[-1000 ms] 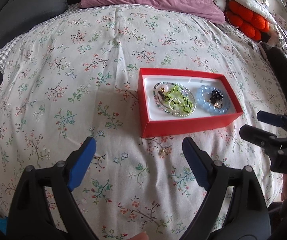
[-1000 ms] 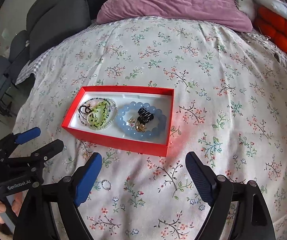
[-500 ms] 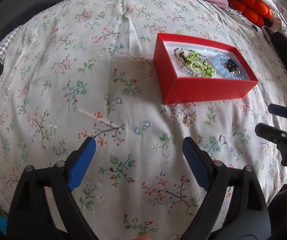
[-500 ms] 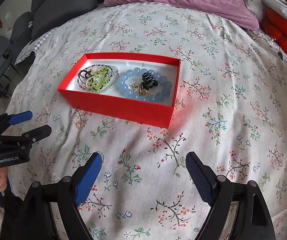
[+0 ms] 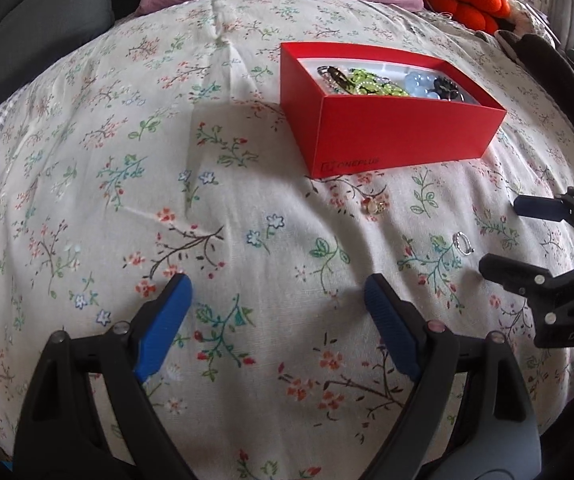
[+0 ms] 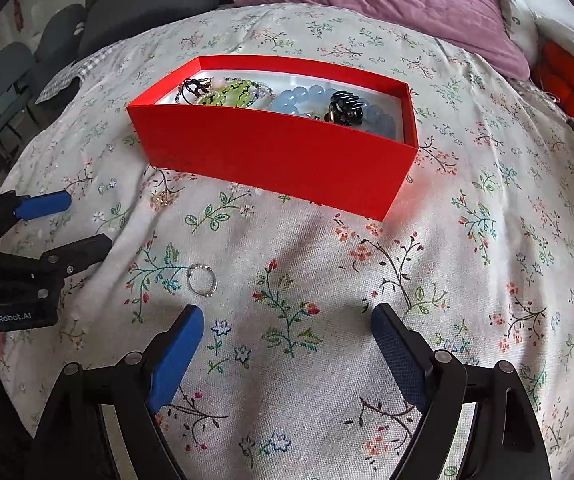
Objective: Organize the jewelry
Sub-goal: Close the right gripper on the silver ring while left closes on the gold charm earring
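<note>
A red box (image 5: 399,136) (image 6: 279,160) sits on the floral bedspread and holds a green beaded piece (image 6: 235,96), a blue bead bracelet (image 6: 299,98) and a black hair clip (image 6: 345,108). A silver ring (image 6: 202,279) (image 5: 463,243) lies on the cloth just beyond my right gripper's left finger. A small gold piece (image 5: 375,205) (image 6: 163,199) lies close in front of the box. My left gripper (image 5: 277,300) is open and empty, low over the cloth. My right gripper (image 6: 287,328) is open and empty; it also shows at the right edge of the left wrist view (image 5: 515,236).
A purple pillow (image 6: 387,4) lies at the head of the bed. An orange knitted cushion (image 5: 463,0) is at the far right. Dark grey chairs (image 6: 15,76) stand beyond the bed's left edge. The floral bedspread (image 5: 127,160) extends left of the box.
Both grippers have dropped lower and closer to the bedspread. The box now looks larger and more side-on. The ring sits nearer my right gripper's left finger.
</note>
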`<action>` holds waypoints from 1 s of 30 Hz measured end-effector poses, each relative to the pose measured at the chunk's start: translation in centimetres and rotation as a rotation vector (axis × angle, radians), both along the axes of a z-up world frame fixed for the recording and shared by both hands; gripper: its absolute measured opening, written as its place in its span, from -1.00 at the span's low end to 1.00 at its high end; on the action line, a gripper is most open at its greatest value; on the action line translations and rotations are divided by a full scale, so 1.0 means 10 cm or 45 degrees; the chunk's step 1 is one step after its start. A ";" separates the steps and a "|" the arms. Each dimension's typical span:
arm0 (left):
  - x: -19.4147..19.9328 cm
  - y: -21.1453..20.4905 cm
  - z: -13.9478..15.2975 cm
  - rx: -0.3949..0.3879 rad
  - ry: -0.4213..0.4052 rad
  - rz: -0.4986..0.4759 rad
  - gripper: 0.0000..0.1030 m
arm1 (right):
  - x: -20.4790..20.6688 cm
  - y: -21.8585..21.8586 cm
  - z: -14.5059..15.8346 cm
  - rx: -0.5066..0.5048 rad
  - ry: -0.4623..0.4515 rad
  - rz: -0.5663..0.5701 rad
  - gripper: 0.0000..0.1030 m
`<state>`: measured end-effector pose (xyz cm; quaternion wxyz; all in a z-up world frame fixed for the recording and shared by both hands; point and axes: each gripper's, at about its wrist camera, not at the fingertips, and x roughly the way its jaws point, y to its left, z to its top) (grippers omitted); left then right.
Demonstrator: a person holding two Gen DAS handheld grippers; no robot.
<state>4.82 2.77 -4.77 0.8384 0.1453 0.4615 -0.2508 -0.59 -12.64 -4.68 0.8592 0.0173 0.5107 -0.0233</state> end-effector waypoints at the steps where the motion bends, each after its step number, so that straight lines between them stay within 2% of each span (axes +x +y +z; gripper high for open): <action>1: 0.01 -0.01 0.00 0.000 0.000 -0.002 0.71 | 0.01 0.02 -0.01 -0.007 -0.011 0.009 0.69; 9: 0.05 -0.02 0.00 0.003 0.018 -0.004 0.71 | 0.13 0.22 -0.01 0.065 -0.013 0.076 0.64; 13: 0.04 -0.02 0.00 0.010 0.019 -0.010 0.71 | 0.18 0.28 -0.03 0.103 -0.007 0.066 0.13; 19: 0.01 0.00 0.00 0.009 0.025 -0.012 0.71 | 0.22 0.32 -0.05 0.138 -0.001 0.070 -0.19; 23: 0.00 -0.02 0.01 0.011 0.025 -0.016 0.70 | 0.22 0.27 -0.05 0.170 -0.008 0.066 -0.31; 30: -0.02 -0.10 0.03 0.003 0.025 -0.039 0.58 | 0.20 0.26 -0.06 0.175 -0.017 0.096 -0.68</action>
